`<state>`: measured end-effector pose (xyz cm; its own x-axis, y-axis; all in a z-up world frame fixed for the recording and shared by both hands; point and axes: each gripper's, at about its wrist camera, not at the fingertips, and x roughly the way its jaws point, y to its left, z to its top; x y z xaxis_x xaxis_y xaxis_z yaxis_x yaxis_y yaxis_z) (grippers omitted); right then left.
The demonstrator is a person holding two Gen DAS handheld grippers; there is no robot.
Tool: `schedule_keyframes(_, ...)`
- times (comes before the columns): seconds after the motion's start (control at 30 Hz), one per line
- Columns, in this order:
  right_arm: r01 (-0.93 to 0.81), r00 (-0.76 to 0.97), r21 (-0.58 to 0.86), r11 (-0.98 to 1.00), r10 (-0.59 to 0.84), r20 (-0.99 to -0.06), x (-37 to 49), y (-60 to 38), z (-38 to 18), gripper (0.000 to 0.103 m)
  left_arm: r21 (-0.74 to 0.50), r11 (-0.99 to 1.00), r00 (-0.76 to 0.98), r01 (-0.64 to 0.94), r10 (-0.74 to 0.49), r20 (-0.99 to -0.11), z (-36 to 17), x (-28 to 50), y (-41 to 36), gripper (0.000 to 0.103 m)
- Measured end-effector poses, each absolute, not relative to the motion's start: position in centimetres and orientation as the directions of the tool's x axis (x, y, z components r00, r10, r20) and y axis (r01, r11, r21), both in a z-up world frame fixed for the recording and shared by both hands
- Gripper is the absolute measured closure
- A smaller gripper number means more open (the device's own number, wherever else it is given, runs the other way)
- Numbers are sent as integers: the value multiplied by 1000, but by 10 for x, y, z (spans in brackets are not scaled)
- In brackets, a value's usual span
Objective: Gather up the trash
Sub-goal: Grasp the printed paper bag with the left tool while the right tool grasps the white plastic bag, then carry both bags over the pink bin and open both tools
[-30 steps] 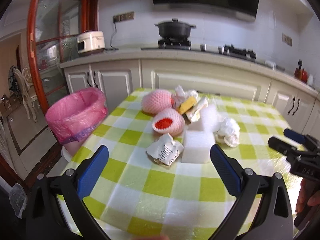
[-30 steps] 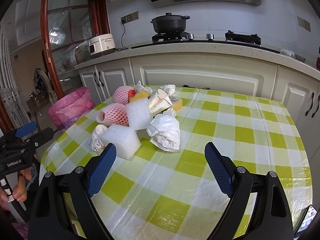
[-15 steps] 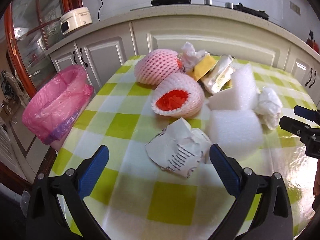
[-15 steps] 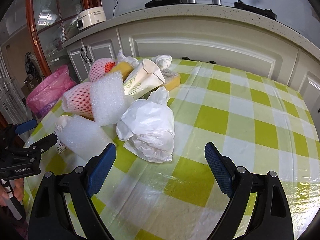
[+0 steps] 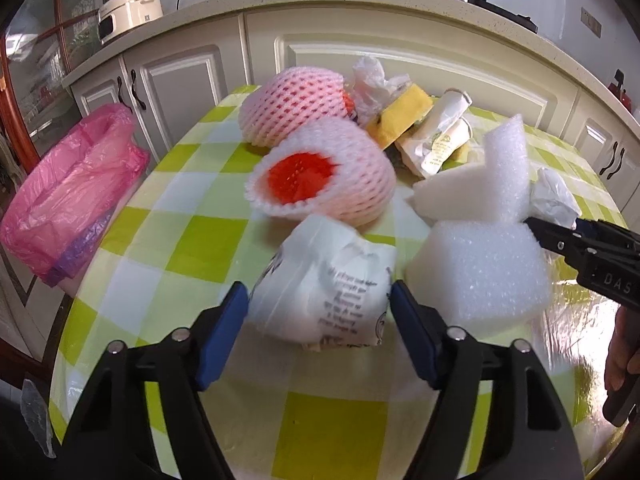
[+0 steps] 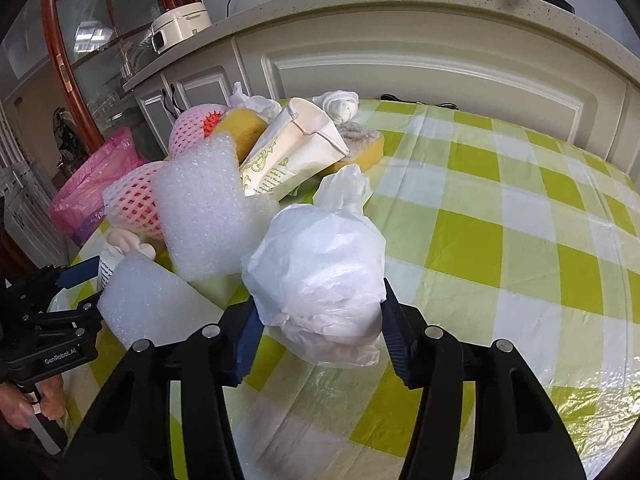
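Note:
A heap of trash lies on the green-checked table [image 5: 208, 248]. My left gripper [image 5: 318, 320] is shut on a crumpled white printed paper wrapper [image 5: 326, 284], pads against both sides. My right gripper [image 6: 318, 332] is shut on a knotted white plastic bag [image 6: 320, 276], which also shows in the left wrist view [image 5: 554, 200]. Two pink foam fruit nets [image 5: 324, 176], white foam blocks [image 5: 480, 268], a yellow sponge [image 5: 400, 120] and a paper carton [image 6: 288, 152] lie behind. A bin with a pink liner [image 5: 64, 200] stands left of the table.
Kitchen cabinets and a counter [image 5: 360, 40] run behind the table, with a rice cooker [image 5: 128, 12] on it. The right half of the tablecloth [image 6: 520, 220] holds nothing. The left gripper's body [image 6: 44, 340] sits at the table's left edge.
Both grippers moved forward and down into the heap and narrowed from wide open. The left one took the paper wrapper, the right one took the white plastic bag.

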<state>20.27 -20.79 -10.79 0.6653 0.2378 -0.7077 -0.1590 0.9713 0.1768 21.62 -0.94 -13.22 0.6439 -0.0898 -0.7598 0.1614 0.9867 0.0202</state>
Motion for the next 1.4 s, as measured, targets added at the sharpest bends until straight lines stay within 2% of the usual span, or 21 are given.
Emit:
schedule_keyframes(0.1, -159, 674, 176, 971, 237, -699, 194, -208, -106, 57, 26, 986, 666, 162, -90, -741, -128, 212, -11, 42)
schedule_keyframes(0.17, -164, 678, 168, 972, 235, -697, 188, -208, -105, 59, 39, 986, 689, 163, -85, -720, -122, 204, -12, 50)
schedule_keyframes(0.33, -177, 705, 141, 974, 225, -672, 170, -206, -98, 61, 57, 985, 718, 162, -78, -692, -115, 189, -13, 57)
schedule_keyframes(0.73, -226, 765, 123, 966, 254, -592, 123, -192, -58, 62, 3, 992, 751, 129, -96, -653, -97, 142, 8, 58)
schedule_keyframes(1.13, -339, 785, 86, 937, 332, -523, 94, -138, -23, 62, -5, 999, 847, 37, -34, -531, -39, 89, 49, 57)
schedule_keyframes(1.4, -461, 751, 102, 881, 449, -484, 110, -83, -6, 62, -24, 999, 878, -33, 18, -479, -14, 77, 86, 57)
